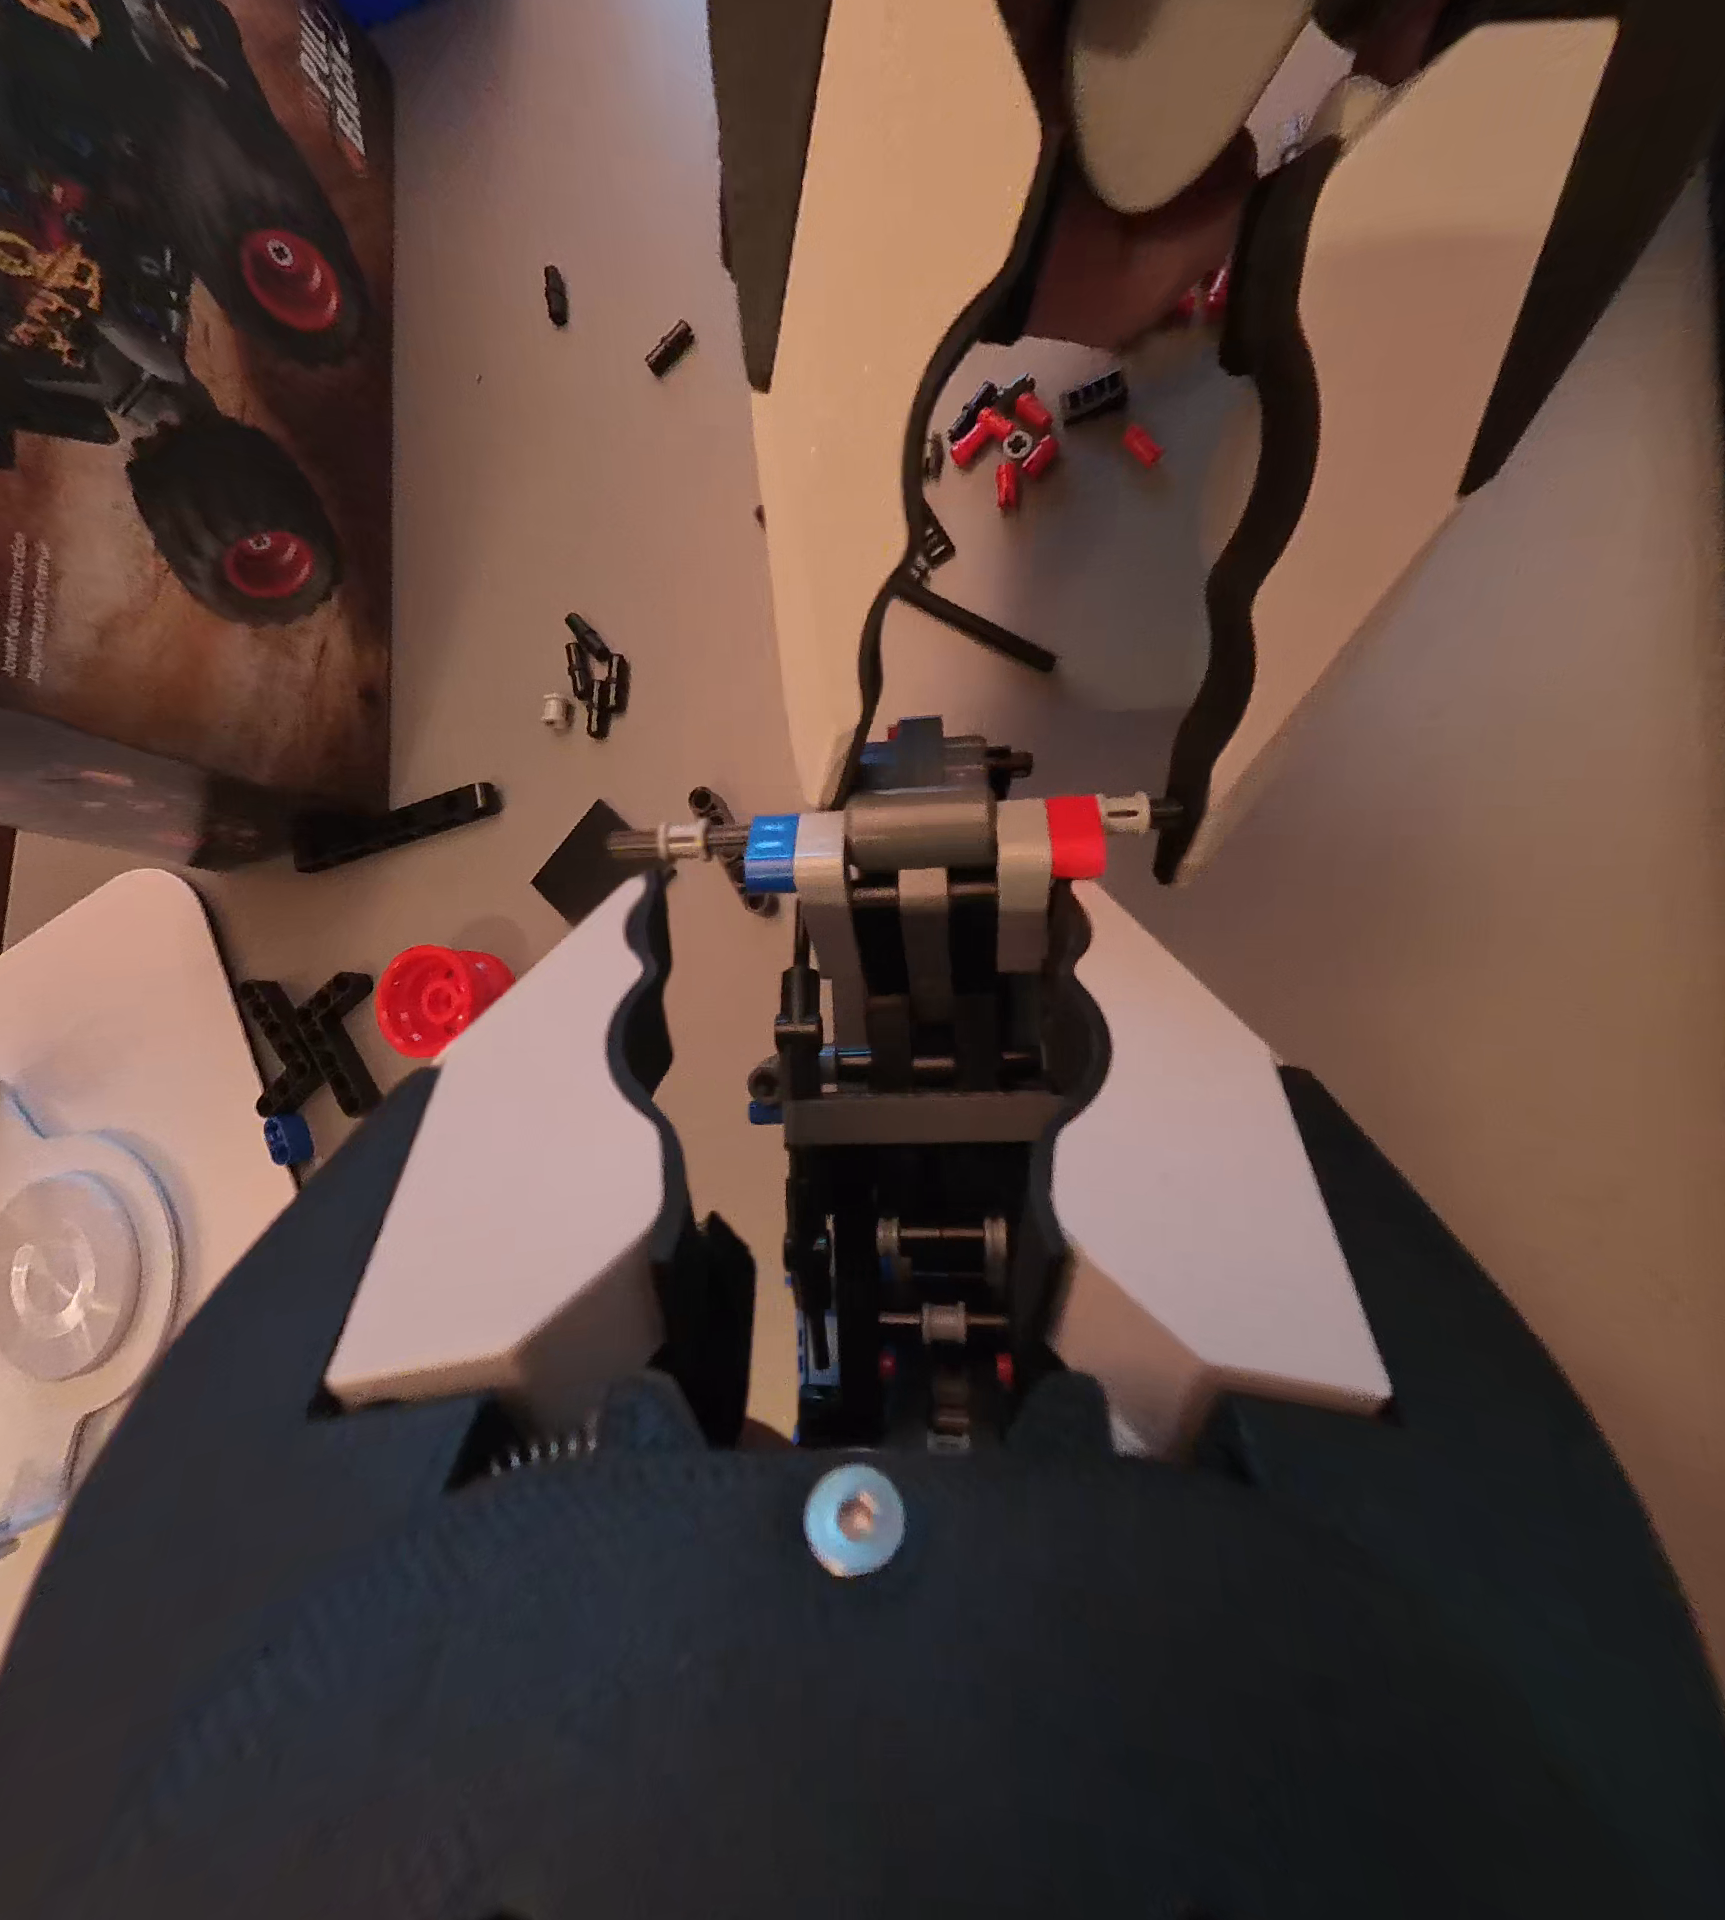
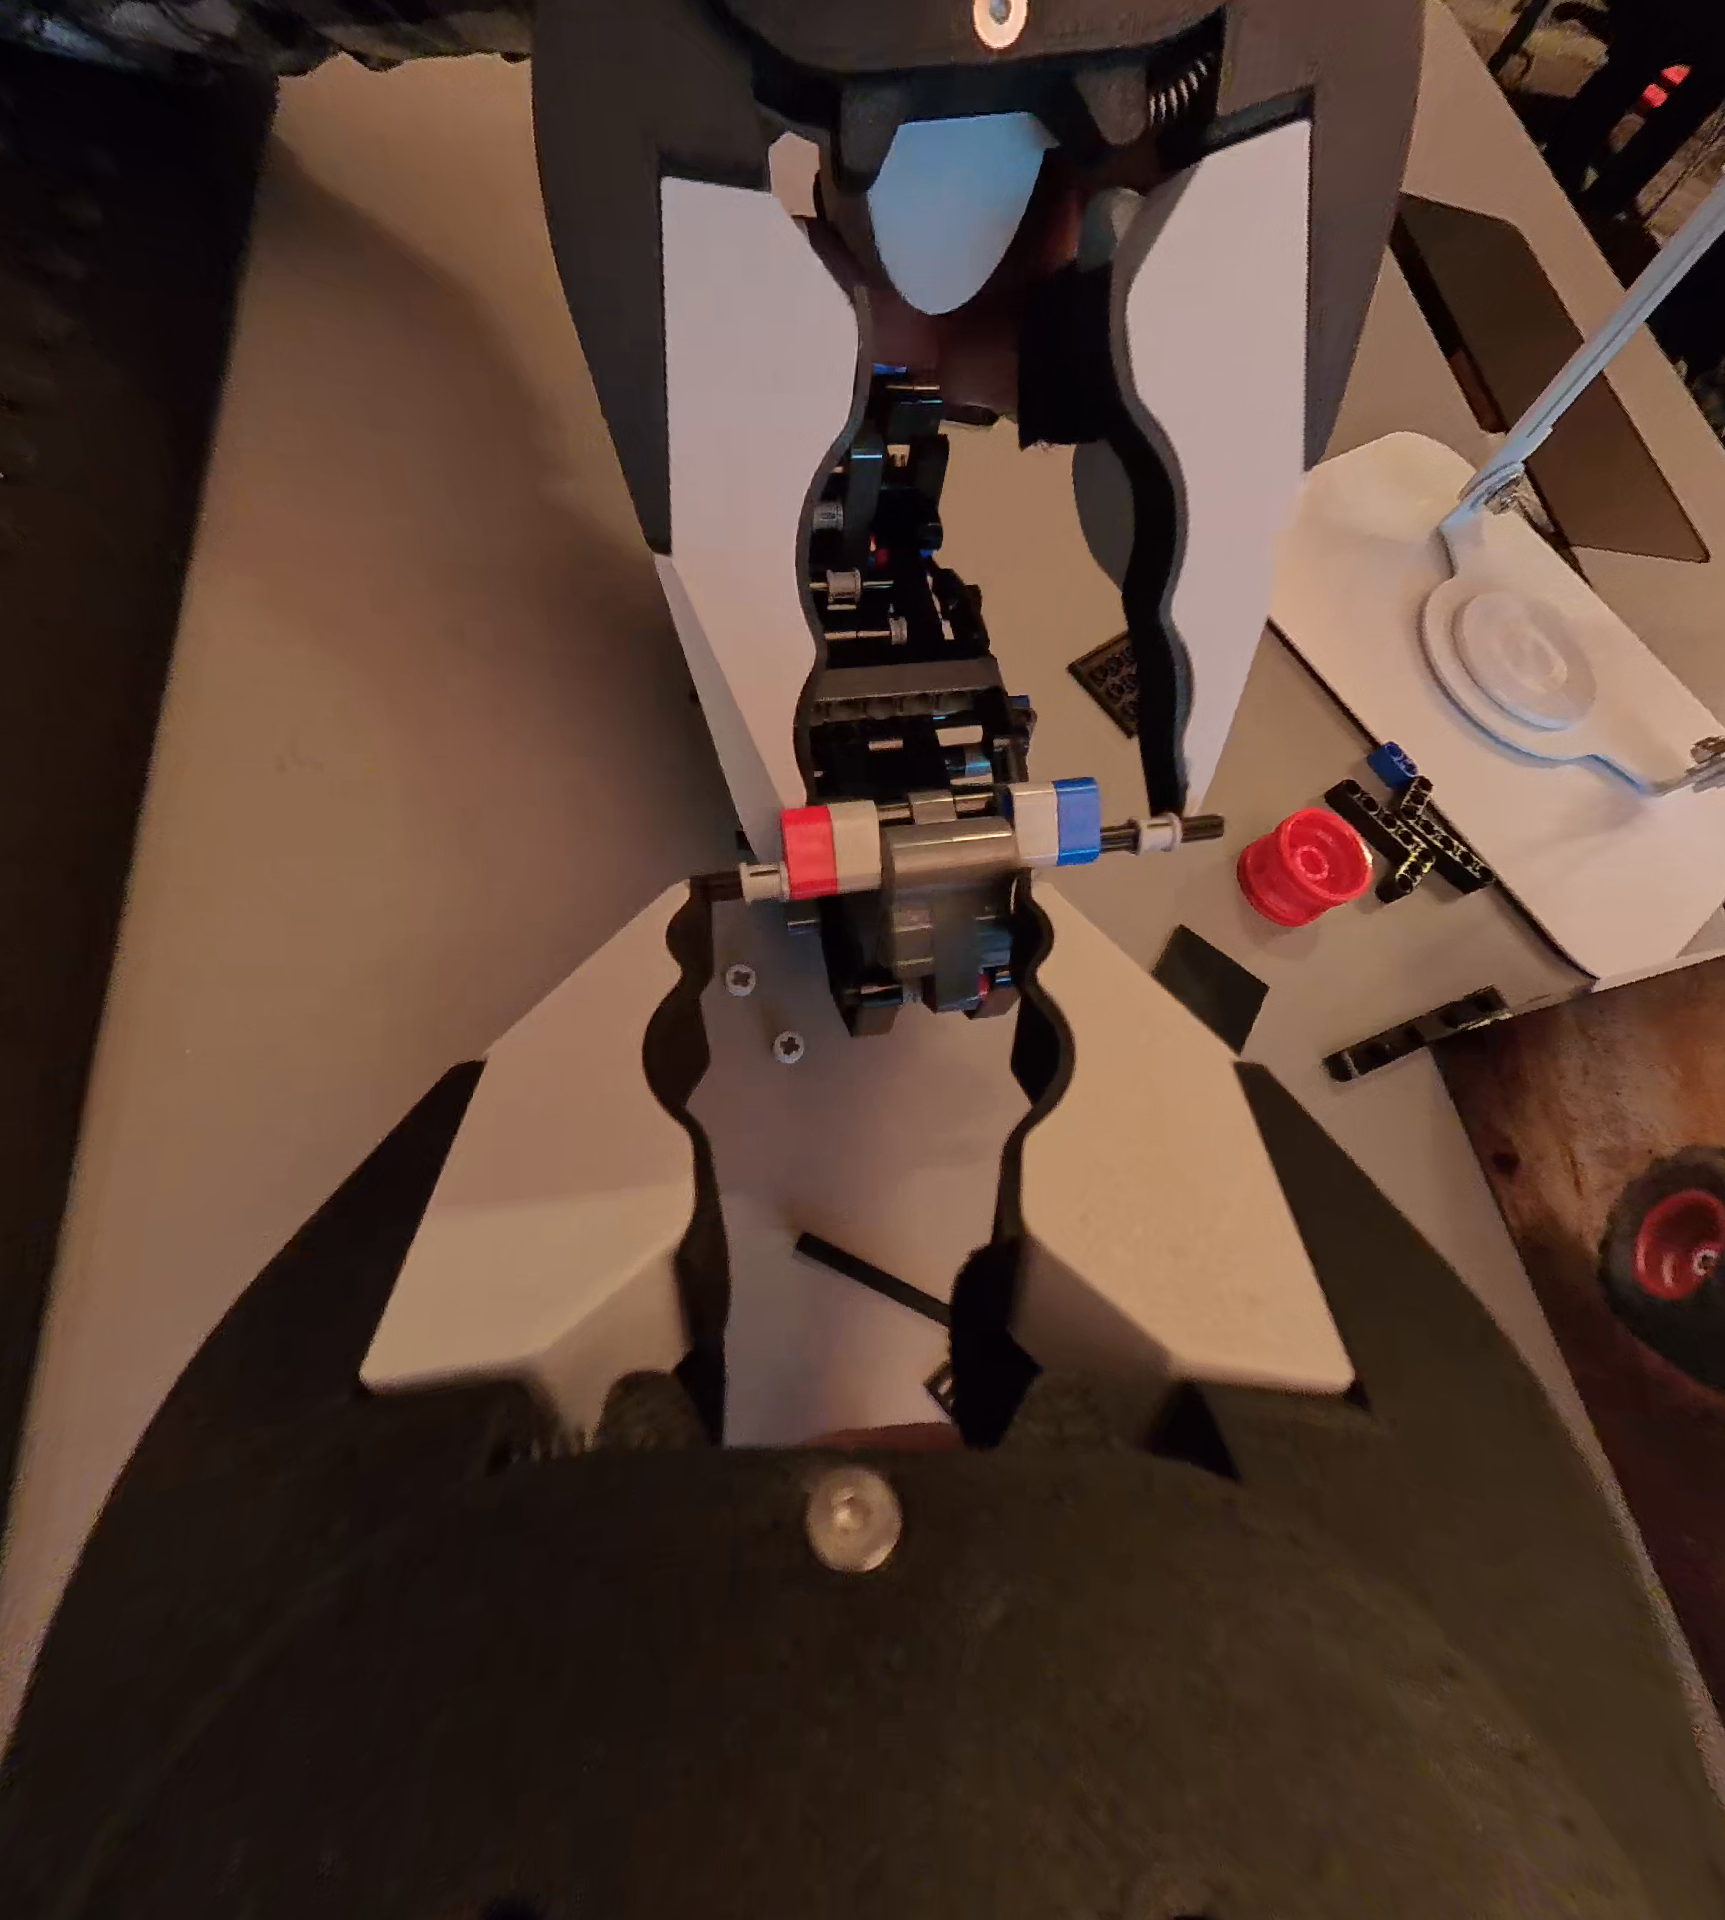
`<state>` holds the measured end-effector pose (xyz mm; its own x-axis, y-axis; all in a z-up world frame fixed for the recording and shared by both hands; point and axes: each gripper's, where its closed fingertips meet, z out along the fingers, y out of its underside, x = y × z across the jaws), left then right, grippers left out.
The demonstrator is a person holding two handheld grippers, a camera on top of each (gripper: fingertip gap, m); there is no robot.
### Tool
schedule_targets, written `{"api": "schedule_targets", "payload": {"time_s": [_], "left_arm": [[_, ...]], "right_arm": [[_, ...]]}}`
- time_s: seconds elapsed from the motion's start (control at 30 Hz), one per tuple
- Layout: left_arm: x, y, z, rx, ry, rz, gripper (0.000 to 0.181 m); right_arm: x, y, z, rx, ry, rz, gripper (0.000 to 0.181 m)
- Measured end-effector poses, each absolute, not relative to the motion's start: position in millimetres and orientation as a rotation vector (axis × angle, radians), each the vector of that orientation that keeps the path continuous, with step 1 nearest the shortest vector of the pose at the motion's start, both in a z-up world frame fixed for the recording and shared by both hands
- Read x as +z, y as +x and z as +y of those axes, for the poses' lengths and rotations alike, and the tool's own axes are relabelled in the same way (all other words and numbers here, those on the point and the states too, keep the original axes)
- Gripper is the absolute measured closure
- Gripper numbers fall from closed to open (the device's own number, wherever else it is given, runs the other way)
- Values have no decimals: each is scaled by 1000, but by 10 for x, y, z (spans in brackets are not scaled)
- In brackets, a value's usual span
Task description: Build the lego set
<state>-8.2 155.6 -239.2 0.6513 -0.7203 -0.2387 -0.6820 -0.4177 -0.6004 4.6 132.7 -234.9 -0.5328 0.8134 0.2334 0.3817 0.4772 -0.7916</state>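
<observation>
A half-built black and grey Lego chassis (image 1: pixel 920 1039) lies along my left gripper (image 1: pixel 868 894), deep between its jaws. The right finger presses on it and a gap shows at the left fingertip. A cross axle at its far end carries a blue piece (image 1: pixel 770 852) and a red piece (image 1: pixel 1076 831). My right gripper (image 2: pixel 858 899) faces it, open, its fingertips on either side of the chassis end (image 2: pixel 931 935). One fingertip touches the axle's end by the red piece (image 2: pixel 816 847). The left gripper (image 2: pixel 951 810) also shows at the top of the right wrist view.
A red wheel hub (image 1: pixel 437 997) and crossed black beams (image 1: pixel 312 1044) lie by a white stand base (image 1: pixel 58 1143). The set's box (image 1: pixel 141 364) is at the left. Small red pins (image 1: pixel 1014 447), black pins (image 1: pixel 593 675), a long black beam (image 1: pixel 396 826) and a black axle (image 2: pixel 879 1283) lie on the table. My left and right fingertips are right by each other. From the left gripper's tips to the red wheel hub (image 1: pixel 437 997) is close to 11 cm. It turns up in the right wrist view (image 2: pixel 1316 856) as well.
</observation>
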Motion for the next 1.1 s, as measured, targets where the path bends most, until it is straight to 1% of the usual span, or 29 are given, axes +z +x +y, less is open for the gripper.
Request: {"api": "schedule_targets", "payload": {"time_s": [0.53, 0.57, 0.6, 0.63, 0.83, 1.1], "left_arm": [[-2424, -42, 1592, -15, -2147, 1117, 114], [-2426, -41, 1589, -18, -2147, 1121, 115], [-2433, -28, 1577, -29, -2147, 1129, 121], [-2434, -26, 1577, -26, -2144, 1131, 121], [-2432, -47, 1575, -15, -2147, 1133, 120], [-2423, -106, 1576, 87, -2182, 1145, 112]], "right_arm": [[-2345, 39, 1329, 905, -979, -2122, 127], [-2345, 38, 1328, 903, -980, -2122, 127], [-2347, 36, 1333, 901, -982, -2120, 127], [-2347, 37, 1333, 900, -980, -2121, 127], [-2347, 26, 1332, 905, -986, -2111, 127], [-2369, 9, 1330, 904, -990, -2115, 126]]}}
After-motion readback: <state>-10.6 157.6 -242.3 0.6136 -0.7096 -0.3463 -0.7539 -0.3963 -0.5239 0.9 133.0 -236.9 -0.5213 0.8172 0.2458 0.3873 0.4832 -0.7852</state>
